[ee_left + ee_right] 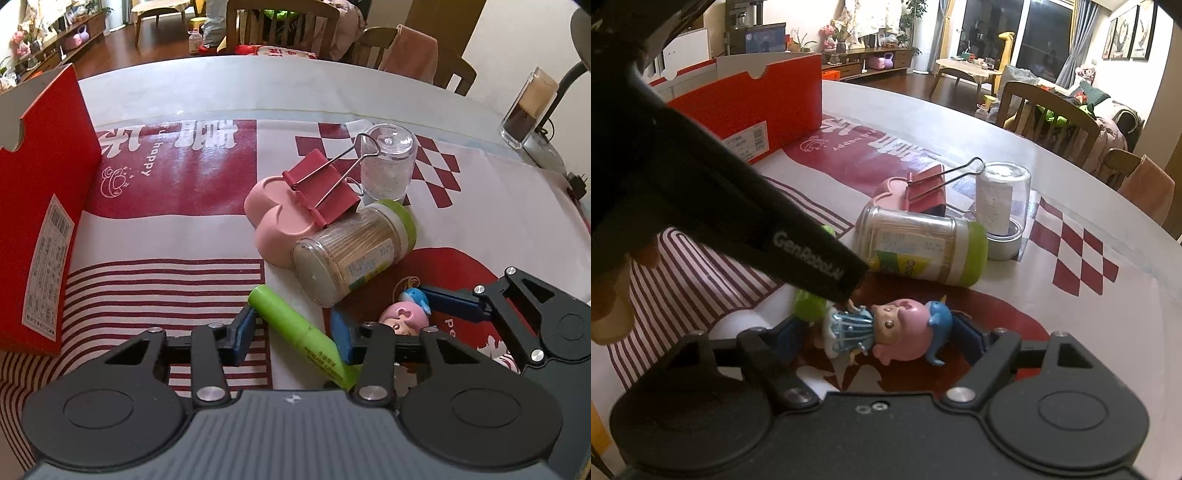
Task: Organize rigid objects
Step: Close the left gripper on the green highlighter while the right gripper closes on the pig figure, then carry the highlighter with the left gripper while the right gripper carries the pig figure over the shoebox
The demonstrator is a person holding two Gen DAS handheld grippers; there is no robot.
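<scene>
The left wrist view alone shows a green marker (299, 332) lying slantwise between the left gripper's (295, 334) blue fingers (242, 334), which stand apart on either side of it; whether they press it I cannot tell. At the lower right of that frame the right gripper (417, 314) reaches in, its blue finger beside the doll's (404, 319) pink head. A glass of dark drink (528, 107) stands at the upper right.

The right wrist view shows the doll (886, 332) whole, lying on its side at lower centre between the right gripper's (882, 338) spread fingers, apparently not clamped. The left gripper's black body crosses the left of this frame from the upper corner, its tip just above the doll's blue dress; white lettering on it reads "GenRobotAI".

Both views show the toothpick jar (923, 247) lying on its side at mid-frame, the red binder clip (321, 188) resting on the pink dish (273, 225), and the clear shaker (388, 162) upright behind. The red box (750, 103) sits at the upper left. The tablecloth (173, 177) reads "happy".
</scene>
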